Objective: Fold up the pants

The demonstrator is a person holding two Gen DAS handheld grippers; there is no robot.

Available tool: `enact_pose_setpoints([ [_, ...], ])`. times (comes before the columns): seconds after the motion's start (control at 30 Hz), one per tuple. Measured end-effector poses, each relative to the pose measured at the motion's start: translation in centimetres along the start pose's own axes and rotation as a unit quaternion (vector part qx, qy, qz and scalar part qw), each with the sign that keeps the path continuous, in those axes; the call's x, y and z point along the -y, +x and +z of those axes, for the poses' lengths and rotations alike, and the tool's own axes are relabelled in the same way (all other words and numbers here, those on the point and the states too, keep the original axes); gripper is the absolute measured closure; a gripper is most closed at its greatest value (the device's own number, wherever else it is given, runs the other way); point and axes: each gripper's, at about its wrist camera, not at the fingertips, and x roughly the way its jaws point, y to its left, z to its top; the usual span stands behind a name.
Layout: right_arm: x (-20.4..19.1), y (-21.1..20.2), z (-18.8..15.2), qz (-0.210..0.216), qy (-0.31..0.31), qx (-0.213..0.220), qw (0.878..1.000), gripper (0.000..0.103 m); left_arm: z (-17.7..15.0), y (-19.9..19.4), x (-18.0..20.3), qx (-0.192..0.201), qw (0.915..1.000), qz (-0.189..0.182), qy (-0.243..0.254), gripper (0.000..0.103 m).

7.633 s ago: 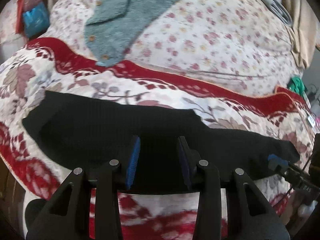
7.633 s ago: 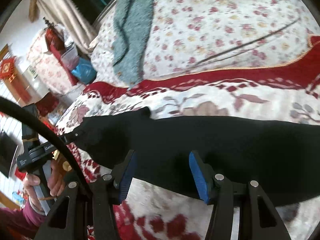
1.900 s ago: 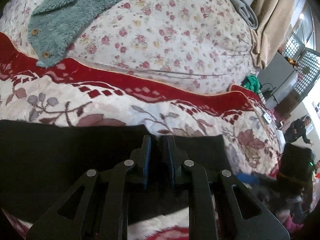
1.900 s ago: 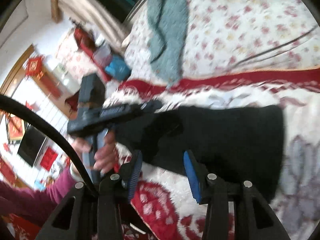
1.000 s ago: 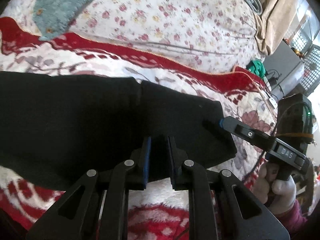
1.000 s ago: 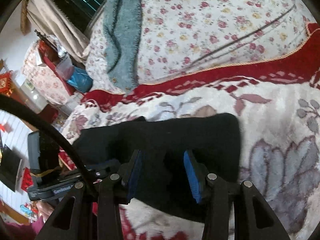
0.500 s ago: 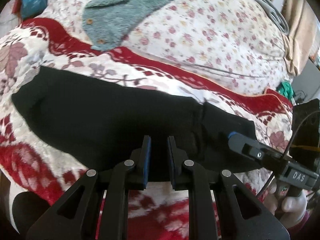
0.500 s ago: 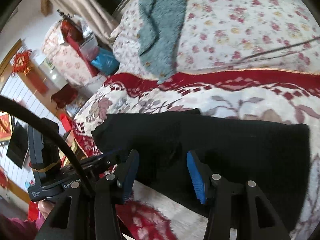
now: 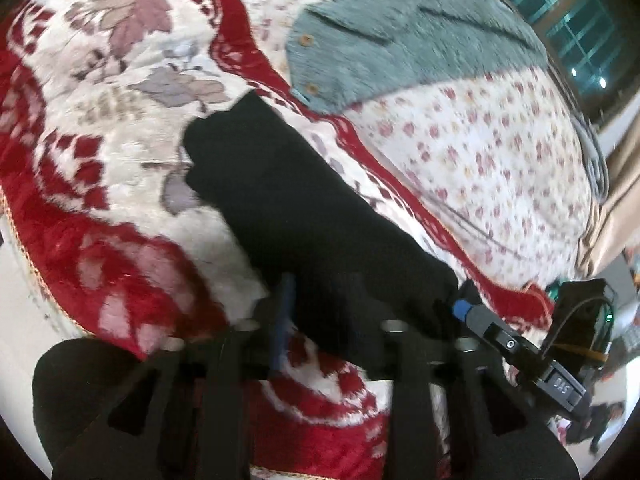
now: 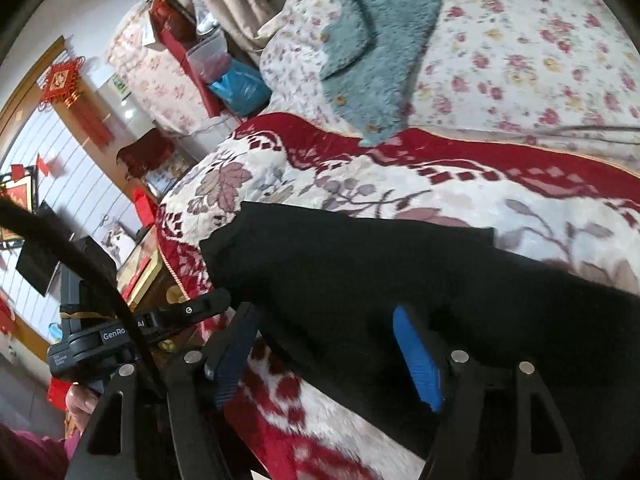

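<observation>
The black pants (image 9: pixel 304 208) lie folded into a long strip on the red-and-cream blanket (image 9: pixel 100 140), running from upper left to lower right. My left gripper (image 9: pixel 332 320) sits at their near edge, blurred, its jaws opening with cloth lying loose between the pads. In the right wrist view the pants (image 10: pixel 400 280) spread to the right. My right gripper (image 10: pixel 326 356) is over their near edge, jaws opening wide, blue pads (image 10: pixel 416 360) not pressing the cloth. Each gripper shows in the other's view: the right gripper (image 9: pixel 480 324) at the pants' right end, the left gripper (image 10: pixel 180 312) at the left end.
A teal fleece cardigan (image 9: pixel 400 40) lies on the floral quilt (image 9: pixel 480 140) behind the pants. The bed's edge drops off near the left end of the pants. A blue bag (image 10: pixel 240 84) and furniture stand beside the bed. A person's hand (image 10: pixel 80 400) holds the left gripper.
The left jaws, shut on the pants half a second ago, have parted, and that view has rolled and swung left. The right jaws have spread wider and moved closer to the pants.
</observation>
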Motion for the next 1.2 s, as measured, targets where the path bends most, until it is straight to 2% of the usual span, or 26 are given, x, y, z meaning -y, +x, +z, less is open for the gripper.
enact_pose_setpoints([
  [0.03, -0.1, 0.5, 0.3, 0.002, 0.000, -0.003, 1.000, 0.035, 0.1, -0.2, -0.4, 0.005, 0.9999, -0.003, -0.010, 0.055],
  [0.23, -0.9, 2.5, 1.1, 0.008, -0.004, -0.015, 1.000, 0.035, 0.4, 0.1, -0.9, 0.005, 0.9998, 0.001, -0.017, 0.055],
  [0.43, -1.2, 3.1, 1.2, 0.010, -0.003, -0.021, 1.000, 0.035, 0.4, 1.4, -1.3, -0.011, 0.9995, 0.022, -0.019, 0.055],
  [0.67, -1.2, 3.5, 1.5, 0.007, -0.005, -0.026, 1.000, 0.035, 0.8, 3.4, -1.2, -0.017, 0.9994, 0.027, -0.016, 0.055],
  [0.87, -2.8, 5.5, 4.2, 0.008, -0.061, -0.038, 0.997, 0.035, 0.9, 4.3, -1.6, -0.016, 0.9995, 0.014, -0.022, 0.054],
  [0.97, -3.9, 7.7, 6.5, 0.023, -0.098, -0.047, 0.994, 0.035, 0.8, 4.3, -1.9, -0.010, 0.9995, 0.004, -0.029, 0.054],
  [1.07, -5.0, 11.0, 9.0, 0.057, -0.130, -0.076, 0.987, 0.035, 0.8, 4.4, -2.0, -0.007, 0.9996, -0.002, -0.028, 0.054],
  [1.2, -6.4, 15.4, 10.9, 0.066, -0.187, -0.122, 0.973, 0.035, 1.0, 4.7, -2.2, -0.005, 0.9994, -0.012, -0.033, 0.054],
])
